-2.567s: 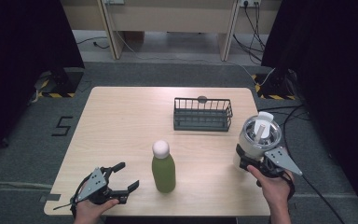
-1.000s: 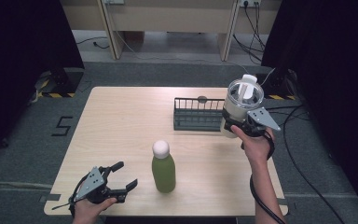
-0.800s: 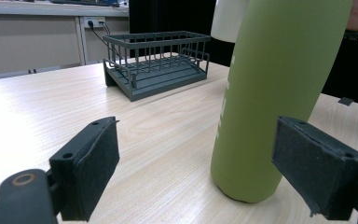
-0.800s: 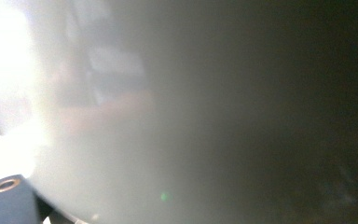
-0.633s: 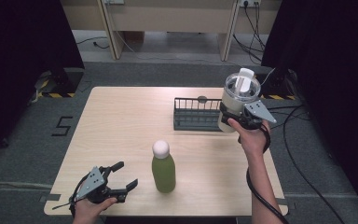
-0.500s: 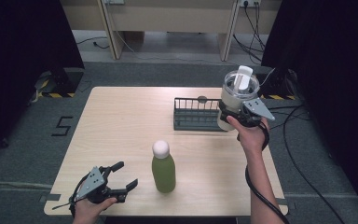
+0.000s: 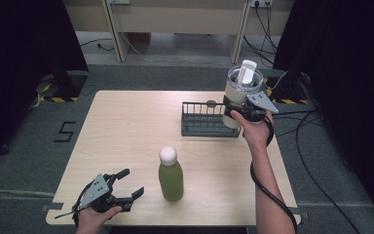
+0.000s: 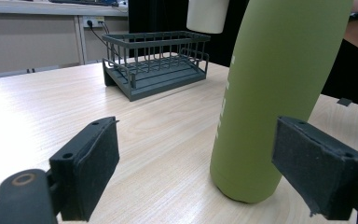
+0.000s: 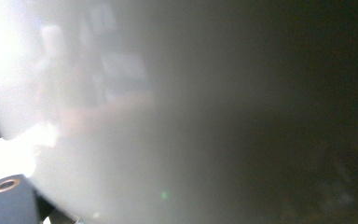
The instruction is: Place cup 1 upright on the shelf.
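While the right tool (image 7: 240, 110) grips the cup (image 7: 238, 95) aloft over the rack's (image 7: 205, 120) right end, setting it down remains, and the left tool (image 7: 121, 187) rests wide open, empty, beside the bottle (image 7: 170, 175) on the tabletop (image 7: 126, 131).

Tongs apart, one arm stretched.
Left tongs (image 7: 126, 187) gape wide, held low; right tongs (image 7: 238, 108) clamp shut, forearm extended far forward.

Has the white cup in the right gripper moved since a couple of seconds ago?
Yes. The white cup went from the table's near right edge toward the far side, now above the wire basket's right end.
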Tool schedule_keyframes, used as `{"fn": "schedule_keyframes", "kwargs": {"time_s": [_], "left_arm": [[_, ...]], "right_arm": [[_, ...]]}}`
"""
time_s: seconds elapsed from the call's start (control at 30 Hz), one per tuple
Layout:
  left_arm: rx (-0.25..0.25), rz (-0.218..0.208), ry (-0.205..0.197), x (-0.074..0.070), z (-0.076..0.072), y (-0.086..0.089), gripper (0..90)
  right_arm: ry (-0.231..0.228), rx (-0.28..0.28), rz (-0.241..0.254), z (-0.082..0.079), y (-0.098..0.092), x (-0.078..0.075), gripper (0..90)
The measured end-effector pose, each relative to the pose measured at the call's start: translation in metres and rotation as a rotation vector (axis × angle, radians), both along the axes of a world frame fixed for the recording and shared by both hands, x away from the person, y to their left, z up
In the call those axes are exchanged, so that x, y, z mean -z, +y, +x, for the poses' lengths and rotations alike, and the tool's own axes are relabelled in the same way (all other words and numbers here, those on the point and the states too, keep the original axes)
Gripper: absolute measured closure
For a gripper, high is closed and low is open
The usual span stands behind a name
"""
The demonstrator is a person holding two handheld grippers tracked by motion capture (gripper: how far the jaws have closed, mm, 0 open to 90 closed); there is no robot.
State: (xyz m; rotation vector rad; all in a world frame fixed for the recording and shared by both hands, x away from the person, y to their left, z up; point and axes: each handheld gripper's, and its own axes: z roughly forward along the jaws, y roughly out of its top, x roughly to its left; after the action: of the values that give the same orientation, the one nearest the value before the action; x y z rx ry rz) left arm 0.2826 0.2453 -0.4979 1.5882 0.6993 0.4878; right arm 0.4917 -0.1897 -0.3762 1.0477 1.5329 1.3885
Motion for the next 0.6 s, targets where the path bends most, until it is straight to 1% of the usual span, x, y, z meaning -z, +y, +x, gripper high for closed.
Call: {"fn": "schedule_keyframes", "kwargs": {"time_s": [0.13,0.17,0.27,0.37,0.6], "left_arm": [[-0.001,0.0,0.002,0.0,0.0,0.001,14.3],[-0.002,-0.002,0.003,0.0,0.0,0.001,14.2],[0.0,-0.01,0.001,0.0,0.0,0.001,14.3],[0.001,-0.003,0.001,0.0,0.0,0.0,14.3],[-0.001,-0.007,0.003,0.0,0.0,0.001,14.3]], "right_arm": [[0.0,0.003,-0.007,0.006,0.001,-0.002,9.9],[0.005,-0.001,-0.005,0.01,0.002,-0.004,9.9],[0.015,-0.002,0.005,0.014,0.004,-0.006,9.9],[0.014,0.002,0.0,0.018,0.005,-0.007,9.9],[0.027,0.017,0.0,0.03,0.008,-0.004,9.9]]}}
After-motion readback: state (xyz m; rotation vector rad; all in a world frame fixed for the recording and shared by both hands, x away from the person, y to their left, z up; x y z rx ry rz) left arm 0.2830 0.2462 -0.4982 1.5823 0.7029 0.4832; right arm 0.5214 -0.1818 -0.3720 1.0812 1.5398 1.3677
